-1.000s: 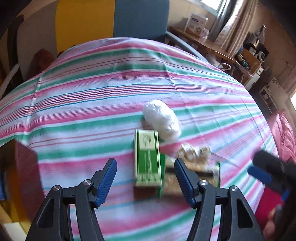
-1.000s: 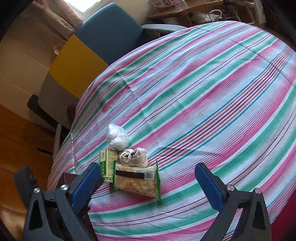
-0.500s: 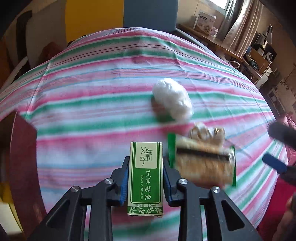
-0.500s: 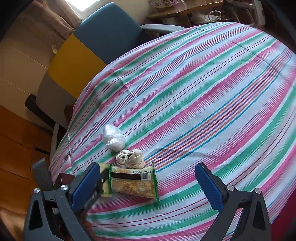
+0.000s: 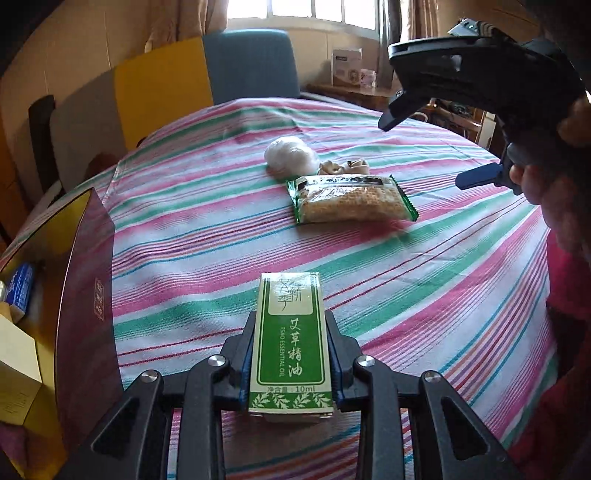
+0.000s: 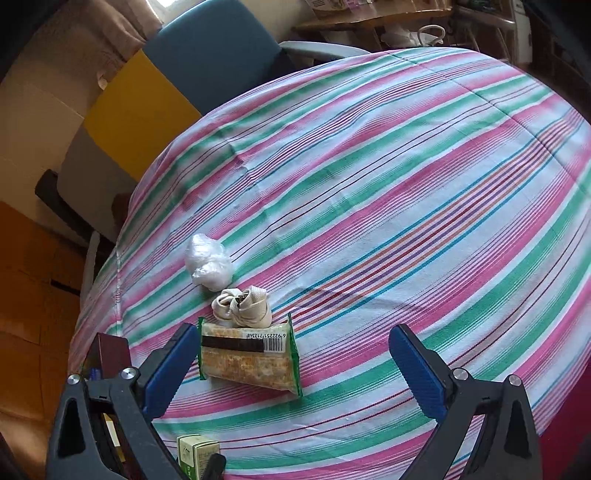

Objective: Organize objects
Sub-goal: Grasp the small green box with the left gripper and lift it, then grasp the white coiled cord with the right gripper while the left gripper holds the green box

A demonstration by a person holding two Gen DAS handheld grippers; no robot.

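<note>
The dark red open box (image 5: 85, 280) is being cut off by the left edge, so its contents are showing only partly. The bottom edge is cutting off the small green and white carton (image 6: 197, 454) in the right wrist view. The beige cloth bundle (image 5: 343, 168) is partly hiding behind the green snack packet (image 5: 351, 199).

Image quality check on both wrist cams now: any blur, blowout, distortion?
Left wrist: window blown out, backlighting the room; snack packet slightly smeared, green box in the jaws sharp, its print readable. Right wrist: evenly lit, sharp, barcode on the packet legible. Both: strong fisheye bulges the striped tablecloth, dark corners.
</note>
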